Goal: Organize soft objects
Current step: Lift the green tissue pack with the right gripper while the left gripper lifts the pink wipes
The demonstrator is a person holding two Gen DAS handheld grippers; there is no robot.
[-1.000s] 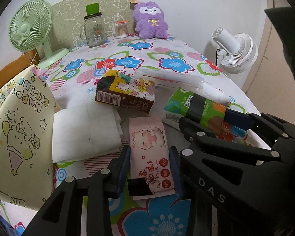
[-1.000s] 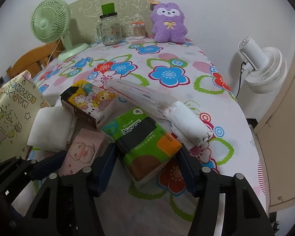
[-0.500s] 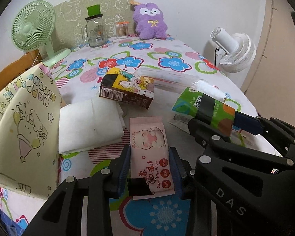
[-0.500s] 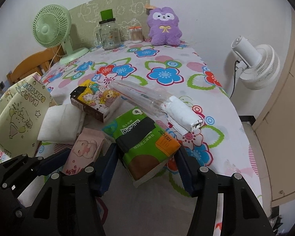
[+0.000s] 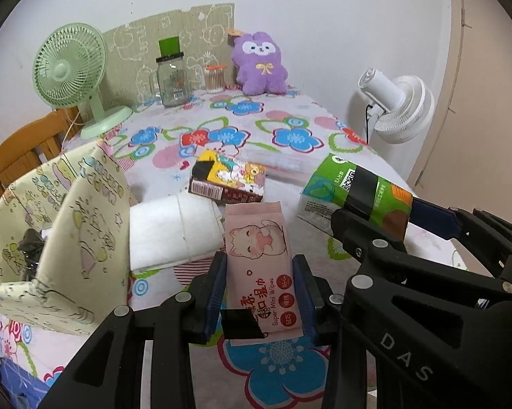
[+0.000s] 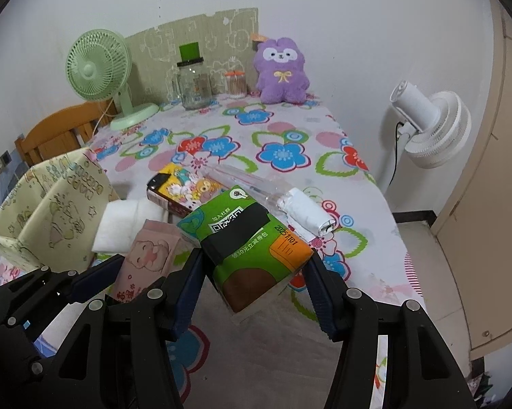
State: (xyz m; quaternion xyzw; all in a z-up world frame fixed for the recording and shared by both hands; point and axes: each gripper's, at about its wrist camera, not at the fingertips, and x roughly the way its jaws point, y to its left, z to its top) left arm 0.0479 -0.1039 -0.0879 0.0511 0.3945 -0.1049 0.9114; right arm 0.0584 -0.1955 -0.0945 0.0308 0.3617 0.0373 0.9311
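Note:
My left gripper [image 5: 260,284] is shut on a pink pack of wet wipes [image 5: 260,255] and holds it above the flowered tablecloth. My right gripper [image 6: 252,272] is shut on a green tissue pack [image 6: 245,238], also lifted; the pack also shows in the left wrist view [image 5: 354,194]. The pink pack shows at the left of the right wrist view [image 6: 146,255]. A yellow patterned fabric bin [image 5: 61,235] stands open at the left. A folded white cloth [image 5: 174,231], a cartoon-printed box [image 5: 232,180] and a clear tube with a white roll [image 6: 290,201] lie on the table.
At the back stand a green desk fan [image 5: 71,71], a glass jar [image 5: 170,78], a cotton swab pot [image 5: 215,78] and a purple plush [image 5: 259,64]. A white fan [image 6: 429,126] stands off the table's right edge. A wooden chair [image 5: 20,153] is at the left.
Both grippers have risen and drawn back with their packs held; the table objects look farther and the fabric bin's open top has come into view.

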